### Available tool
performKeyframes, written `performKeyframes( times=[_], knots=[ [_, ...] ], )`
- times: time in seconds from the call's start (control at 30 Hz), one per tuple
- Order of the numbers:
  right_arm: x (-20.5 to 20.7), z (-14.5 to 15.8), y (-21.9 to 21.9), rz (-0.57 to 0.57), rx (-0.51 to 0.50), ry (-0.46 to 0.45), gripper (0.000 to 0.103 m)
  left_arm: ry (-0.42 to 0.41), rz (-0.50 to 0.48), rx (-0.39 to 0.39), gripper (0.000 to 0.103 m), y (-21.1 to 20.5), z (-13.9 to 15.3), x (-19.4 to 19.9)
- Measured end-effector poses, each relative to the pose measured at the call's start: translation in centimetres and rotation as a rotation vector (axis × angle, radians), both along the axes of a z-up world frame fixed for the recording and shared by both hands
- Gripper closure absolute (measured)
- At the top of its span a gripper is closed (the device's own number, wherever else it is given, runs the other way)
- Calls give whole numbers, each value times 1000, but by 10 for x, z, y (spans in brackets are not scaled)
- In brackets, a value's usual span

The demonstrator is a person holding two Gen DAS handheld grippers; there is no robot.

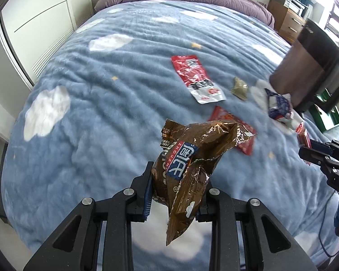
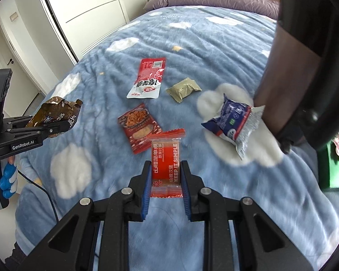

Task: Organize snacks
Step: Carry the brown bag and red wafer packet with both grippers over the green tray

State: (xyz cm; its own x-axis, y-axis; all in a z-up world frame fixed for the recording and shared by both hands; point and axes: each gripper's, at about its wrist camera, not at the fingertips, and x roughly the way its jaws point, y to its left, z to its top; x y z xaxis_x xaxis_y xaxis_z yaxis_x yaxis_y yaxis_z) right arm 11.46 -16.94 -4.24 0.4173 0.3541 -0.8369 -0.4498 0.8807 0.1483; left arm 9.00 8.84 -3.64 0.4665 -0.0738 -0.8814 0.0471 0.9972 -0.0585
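Left tool (image 1: 174,180) clamped on crumpled brown foil snack bag (image 1: 192,164), narrow gap, blue pads pressing both sides; bag held clear of the bed, bottom hanging down between the arms. Right tool (image 2: 166,176) closed on orange-red snack bar packet (image 2: 166,160), pads on both long edges, packet upright in the grip, lifted off the blanket.

Right wrist view, out from the right tool: red square sachet (image 2: 139,128) at 11 o'clock, just beyond the packet, flat on blue cloud-print blanket (image 2: 214,52). Red-and-white pouch (image 2: 148,79) further at 12. Olive-green small packet (image 2: 184,89) at 1, near the pouch. Blue-and-white foil pack (image 2: 234,124) at 2, lying on a white cloud patch, one end touching a dark brown bin (image 2: 289,72). Green box (image 2: 334,167) at 3, at the bed's edge, with snacks inside.

Left tool seen at 9, blue-gloved hand (image 2: 8,176) on its handle.
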Motion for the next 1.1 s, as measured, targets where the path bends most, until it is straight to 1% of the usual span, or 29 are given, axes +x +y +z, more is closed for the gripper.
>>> performKeyframes(
  times=[0.2, 0.47, 0.67, 0.87, 1.0, 1.1],
  knots=[
    [-30, 21, -14, -26, 20, -36, 77, -25, -17, -24, 79, -13, 17, -25],
    [-63, 43, -42, -79, 41, -85, 77, -57, -83, -36, 79, -47, 36, -57],
    [-83, 57, -75, -143, 67, -124, 77, -88, -150, -48, 79, -83, 56, -75],
    [-97, 73, -116, -224, 93, -165, 77, -101, -226, -68, 79, -125, 74, -82],
    [-99, 79, -148, -290, 119, -186, 77, -100, -292, -102, 79, -159, 82, -84],
    [-100, 81, -174, -337, 130, -200, 77, -103, -347, -103, 79, -191, 89, -85]
  ],
)
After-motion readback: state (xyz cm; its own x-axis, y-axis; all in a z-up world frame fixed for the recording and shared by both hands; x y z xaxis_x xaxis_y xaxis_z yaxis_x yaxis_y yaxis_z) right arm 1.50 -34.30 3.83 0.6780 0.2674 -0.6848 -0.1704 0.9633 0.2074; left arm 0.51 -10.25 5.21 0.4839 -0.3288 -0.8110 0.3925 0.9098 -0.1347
